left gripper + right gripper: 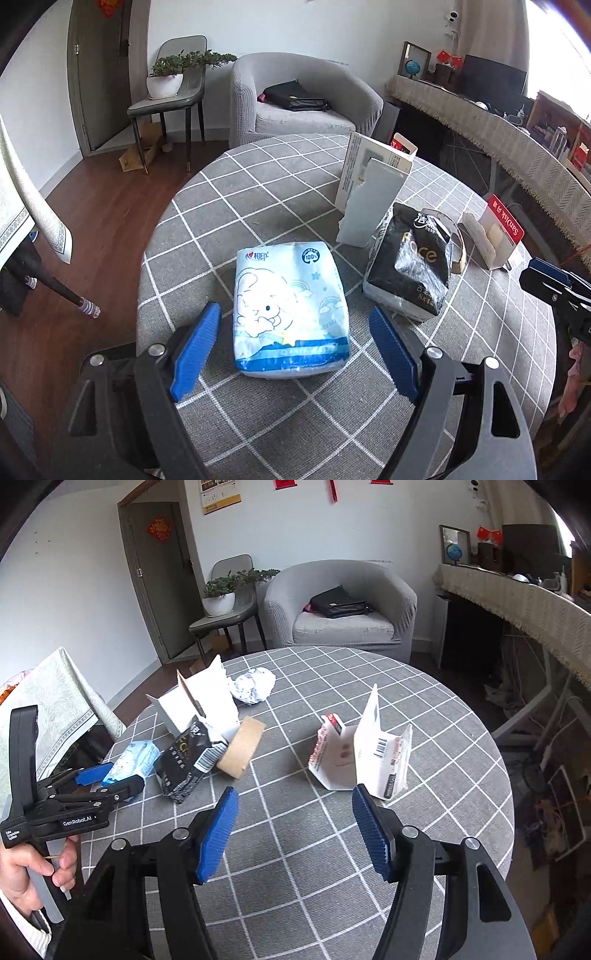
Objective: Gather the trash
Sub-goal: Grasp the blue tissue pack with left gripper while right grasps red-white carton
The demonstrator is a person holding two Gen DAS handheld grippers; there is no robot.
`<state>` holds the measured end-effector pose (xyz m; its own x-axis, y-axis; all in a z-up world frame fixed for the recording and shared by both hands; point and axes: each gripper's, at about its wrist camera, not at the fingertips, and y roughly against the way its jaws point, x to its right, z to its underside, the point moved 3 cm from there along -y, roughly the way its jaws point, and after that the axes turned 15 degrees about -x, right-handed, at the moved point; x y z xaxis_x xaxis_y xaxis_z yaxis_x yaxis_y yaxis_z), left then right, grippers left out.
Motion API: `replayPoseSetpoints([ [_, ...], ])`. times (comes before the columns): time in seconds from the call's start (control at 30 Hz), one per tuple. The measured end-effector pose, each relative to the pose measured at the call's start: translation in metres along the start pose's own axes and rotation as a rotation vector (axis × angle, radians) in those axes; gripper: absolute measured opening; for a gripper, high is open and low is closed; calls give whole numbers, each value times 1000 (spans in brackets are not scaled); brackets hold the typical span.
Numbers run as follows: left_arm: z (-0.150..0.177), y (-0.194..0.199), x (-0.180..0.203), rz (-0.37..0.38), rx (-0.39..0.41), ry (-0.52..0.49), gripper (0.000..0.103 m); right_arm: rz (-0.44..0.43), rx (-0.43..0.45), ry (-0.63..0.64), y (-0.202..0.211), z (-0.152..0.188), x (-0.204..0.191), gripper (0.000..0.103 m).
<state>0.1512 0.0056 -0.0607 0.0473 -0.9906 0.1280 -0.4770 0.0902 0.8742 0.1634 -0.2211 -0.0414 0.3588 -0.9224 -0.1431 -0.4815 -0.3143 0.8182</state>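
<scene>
Trash: blue tissue pack [291, 314] between spread left gripper [295, 354]; black pack [410, 269] beside; right gripper [295, 834] spread, empty.

Bare tablecloth [295, 834] before torn red-and-white packet [364, 757]

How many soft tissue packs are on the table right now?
2, side by side near the table's left edge: the light blue tissue pack lying between the open left gripper fingers, and the black tissue pack beside it. More may be hidden behind the cartons.
</scene>
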Motion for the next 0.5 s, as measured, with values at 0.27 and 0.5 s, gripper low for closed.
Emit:
replayPoseSetpoints([
  [0.27,-10,-6,7,-36,12,-6,66,32,-26,-20,-13,-9,19,65],
  [0.5,-15,-8,6,-16,19,-21,53,76,-39,-3,-22,-24,19,54],
])
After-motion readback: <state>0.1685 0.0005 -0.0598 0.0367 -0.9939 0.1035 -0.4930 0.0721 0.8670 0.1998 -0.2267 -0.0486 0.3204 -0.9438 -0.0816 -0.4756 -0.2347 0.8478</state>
